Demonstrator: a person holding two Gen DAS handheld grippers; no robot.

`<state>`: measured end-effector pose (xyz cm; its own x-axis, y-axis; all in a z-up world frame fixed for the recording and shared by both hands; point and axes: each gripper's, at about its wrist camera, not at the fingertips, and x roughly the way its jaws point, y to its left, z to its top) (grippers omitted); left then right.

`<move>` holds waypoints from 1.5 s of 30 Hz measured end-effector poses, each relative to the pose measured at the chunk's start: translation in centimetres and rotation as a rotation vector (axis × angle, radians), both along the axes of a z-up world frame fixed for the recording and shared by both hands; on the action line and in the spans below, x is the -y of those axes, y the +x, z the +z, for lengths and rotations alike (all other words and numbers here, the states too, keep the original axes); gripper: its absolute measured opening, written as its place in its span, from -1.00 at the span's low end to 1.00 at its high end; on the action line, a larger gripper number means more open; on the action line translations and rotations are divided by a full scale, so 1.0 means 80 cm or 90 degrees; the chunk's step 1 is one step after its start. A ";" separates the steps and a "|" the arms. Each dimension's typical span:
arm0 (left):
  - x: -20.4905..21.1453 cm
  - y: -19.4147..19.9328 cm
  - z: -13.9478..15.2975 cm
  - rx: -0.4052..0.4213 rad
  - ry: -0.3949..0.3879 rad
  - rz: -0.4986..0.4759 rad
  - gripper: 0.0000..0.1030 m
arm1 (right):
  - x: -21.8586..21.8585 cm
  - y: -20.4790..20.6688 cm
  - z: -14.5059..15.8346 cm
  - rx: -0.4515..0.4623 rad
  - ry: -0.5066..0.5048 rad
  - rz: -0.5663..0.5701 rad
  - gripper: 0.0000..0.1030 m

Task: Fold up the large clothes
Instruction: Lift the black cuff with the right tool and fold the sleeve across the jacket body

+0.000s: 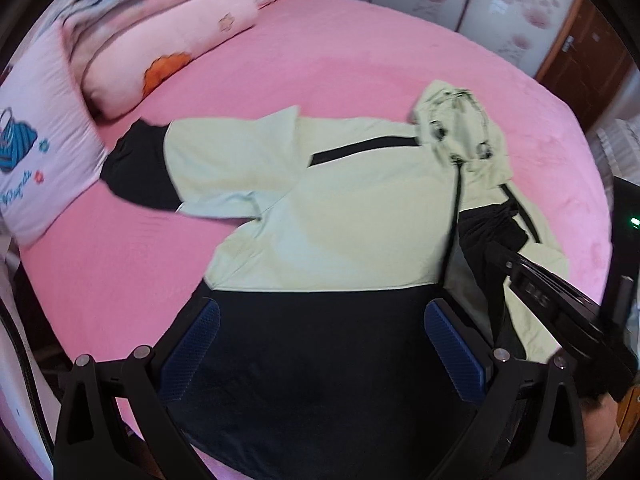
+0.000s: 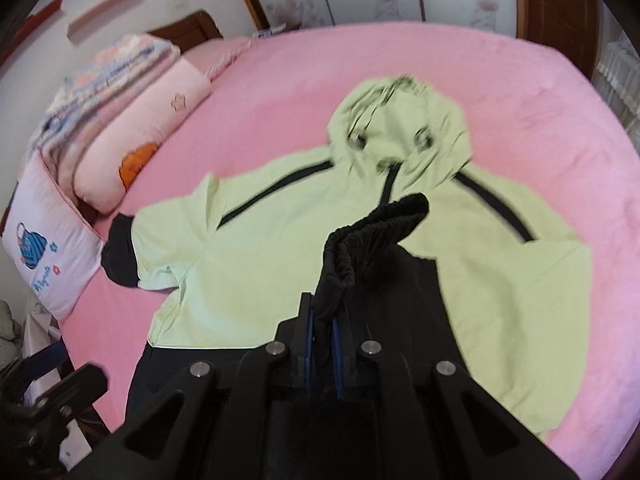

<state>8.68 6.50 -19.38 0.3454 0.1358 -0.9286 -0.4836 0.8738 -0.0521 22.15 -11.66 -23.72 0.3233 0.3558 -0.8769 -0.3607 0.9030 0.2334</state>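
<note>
Right gripper (image 2: 323, 330) pinches the black elastic cuff (image 2: 380, 220) of the jacket's sleeve, jaws nearly closed on it. Left gripper (image 1: 320, 344) hangs wide and empty over the black hem. Jacket (image 2: 280, 240) lies face up on the pink bed (image 2: 520, 92).

Risk: thin cuff bite slips and the sleeve drops crooked.

Left view shows the far sleeve (image 1: 224, 160) near the pillow (image 1: 44, 152); only the right view shows the pinch.
</note>
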 end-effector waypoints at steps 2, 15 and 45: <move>-0.014 -0.003 -0.018 -0.016 -0.004 0.009 0.98 | -0.018 0.001 -0.023 -0.024 -0.016 0.006 -0.75; -0.037 0.030 -0.077 -0.053 -0.047 -0.051 0.98 | 0.011 -0.011 -0.039 -0.089 0.039 -0.032 -0.40; 0.112 0.209 -0.220 -0.140 -0.112 -0.244 -0.54 | 0.284 -0.075 -0.067 -0.084 -0.025 -0.253 -0.40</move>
<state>25.43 -2.43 -36.98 0.1333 -0.1288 -0.9827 -0.1445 0.9784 -0.1478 16.17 -34.35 -29.08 0.3129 0.1913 -0.9303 0.0479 0.9751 0.2166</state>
